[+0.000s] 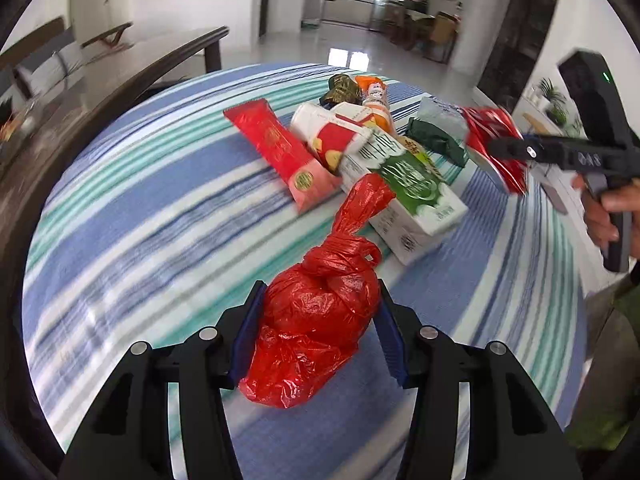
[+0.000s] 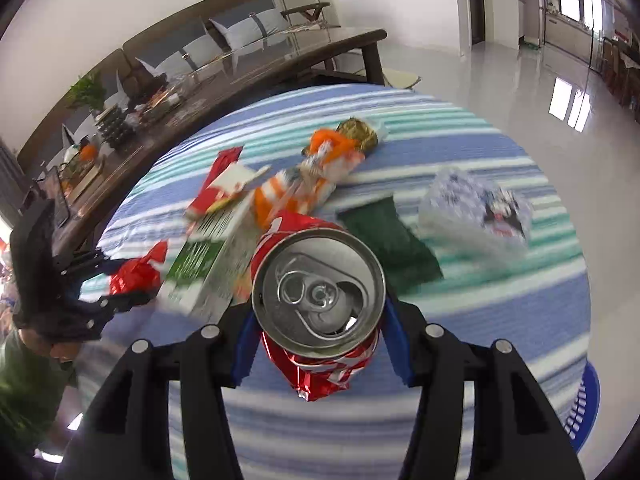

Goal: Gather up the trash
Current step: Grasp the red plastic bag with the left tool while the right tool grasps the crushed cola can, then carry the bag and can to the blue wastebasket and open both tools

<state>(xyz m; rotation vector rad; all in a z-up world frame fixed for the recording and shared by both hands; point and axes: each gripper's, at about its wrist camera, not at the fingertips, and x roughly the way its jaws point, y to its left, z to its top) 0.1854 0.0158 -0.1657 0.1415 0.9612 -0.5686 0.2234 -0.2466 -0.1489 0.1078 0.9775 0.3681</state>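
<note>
My left gripper (image 1: 320, 320) is shut on a knotted red plastic bag (image 1: 316, 320), held just above the striped tablecloth (image 1: 140, 208). My right gripper (image 2: 318, 340) is shut on a crushed red soda can (image 2: 320, 296), its silver top facing the camera. The right gripper with the can (image 1: 496, 148) also shows at the right of the left wrist view. The left gripper with the red bag (image 2: 132, 276) shows at the left of the right wrist view. More trash lies in a pile mid-table: a green-and-white carton (image 1: 408, 196), a red wrapper (image 1: 280, 148), an orange packet (image 2: 312, 176), a dark green pouch (image 2: 388, 240).
A white printed bag (image 2: 480, 208) lies at the table's right side. A dark wooden table (image 2: 240, 76) with clutter and a sofa (image 2: 192, 40) stand beyond the far edge. A blue basket (image 2: 584, 408) sits below the table's right edge. Glossy floor lies beyond.
</note>
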